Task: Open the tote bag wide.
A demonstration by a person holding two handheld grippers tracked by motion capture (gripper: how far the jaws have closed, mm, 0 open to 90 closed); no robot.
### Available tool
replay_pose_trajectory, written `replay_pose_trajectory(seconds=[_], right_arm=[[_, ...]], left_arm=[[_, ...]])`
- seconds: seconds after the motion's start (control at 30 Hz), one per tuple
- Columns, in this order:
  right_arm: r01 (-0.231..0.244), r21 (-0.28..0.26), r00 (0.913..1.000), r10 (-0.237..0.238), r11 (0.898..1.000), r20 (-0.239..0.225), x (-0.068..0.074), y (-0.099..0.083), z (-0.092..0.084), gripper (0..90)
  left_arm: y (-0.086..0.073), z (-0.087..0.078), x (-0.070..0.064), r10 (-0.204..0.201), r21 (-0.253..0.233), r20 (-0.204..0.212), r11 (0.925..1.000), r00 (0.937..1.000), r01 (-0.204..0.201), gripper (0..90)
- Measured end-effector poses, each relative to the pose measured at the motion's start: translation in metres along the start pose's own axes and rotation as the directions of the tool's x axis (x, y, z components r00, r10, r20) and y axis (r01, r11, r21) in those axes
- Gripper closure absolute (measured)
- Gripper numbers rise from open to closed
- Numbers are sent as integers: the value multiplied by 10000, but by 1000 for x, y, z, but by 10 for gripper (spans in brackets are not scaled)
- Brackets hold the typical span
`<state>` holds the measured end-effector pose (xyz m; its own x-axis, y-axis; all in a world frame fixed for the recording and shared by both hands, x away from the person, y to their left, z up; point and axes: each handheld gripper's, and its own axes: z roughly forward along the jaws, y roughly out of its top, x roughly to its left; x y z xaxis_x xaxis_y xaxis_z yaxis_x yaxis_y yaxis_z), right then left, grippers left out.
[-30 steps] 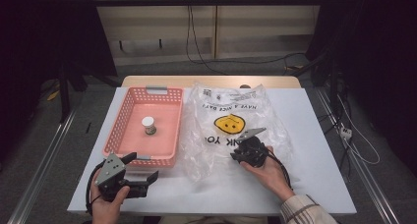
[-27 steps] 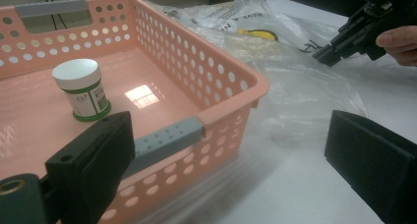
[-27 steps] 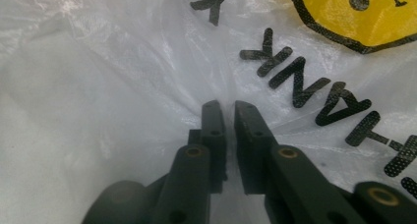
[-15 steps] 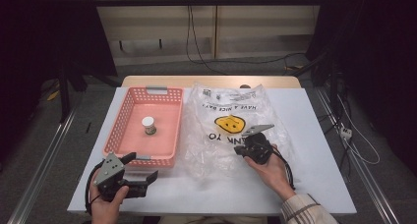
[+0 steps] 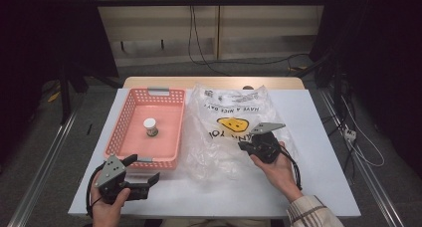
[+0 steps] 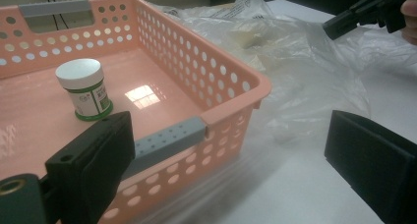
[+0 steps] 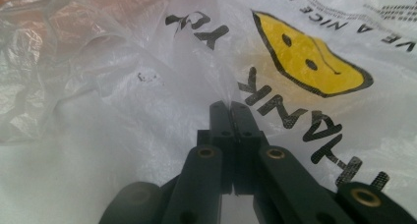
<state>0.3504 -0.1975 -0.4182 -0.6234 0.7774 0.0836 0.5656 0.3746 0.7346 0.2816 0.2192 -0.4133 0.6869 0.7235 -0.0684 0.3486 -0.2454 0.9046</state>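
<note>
Right gripper view shows the right gripper [image 7: 230,106] pinched tight on a fold of the clear plastic bag [image 7: 147,86], which lies on the white table [image 5: 318,137] beside the pink basket [image 5: 130,107]; the left gripper [image 5: 144,170] rests wide open by the basket's near corner

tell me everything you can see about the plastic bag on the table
The plastic bag is thin, clear, crinkly film printed with a yellow smiley face and black lettering. It lies spread and rumpled on the white table, right beside the pink basket, its edge against the basket's side. The right gripper has its jaws shut on a pinch of the film near the lettering, which rises in a small peak at the jaw tips. In the left gripper view something pale shows under the film; I cannot tell what.
</note>
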Motion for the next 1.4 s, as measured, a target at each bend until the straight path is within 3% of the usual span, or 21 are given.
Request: replay_pose_trajectory(seconds=[0.3,0.63,1.4], right_arm=[[212,-503,9990,-193,9985,393,1,11,-8,900],[24,-1028,9988,26,9947,481,-1,19,-15,900],[-4,-1885,9994,67,9821,328,-3,53,-25,900]], left_arm=[[0,1,0,-44,-12,-25,10000,10000,44,46],[0,0,1,-60,-29,-58,10000,10000,59,45],[0,0,1,-63,-28,-28,10000,10000,63,45]])
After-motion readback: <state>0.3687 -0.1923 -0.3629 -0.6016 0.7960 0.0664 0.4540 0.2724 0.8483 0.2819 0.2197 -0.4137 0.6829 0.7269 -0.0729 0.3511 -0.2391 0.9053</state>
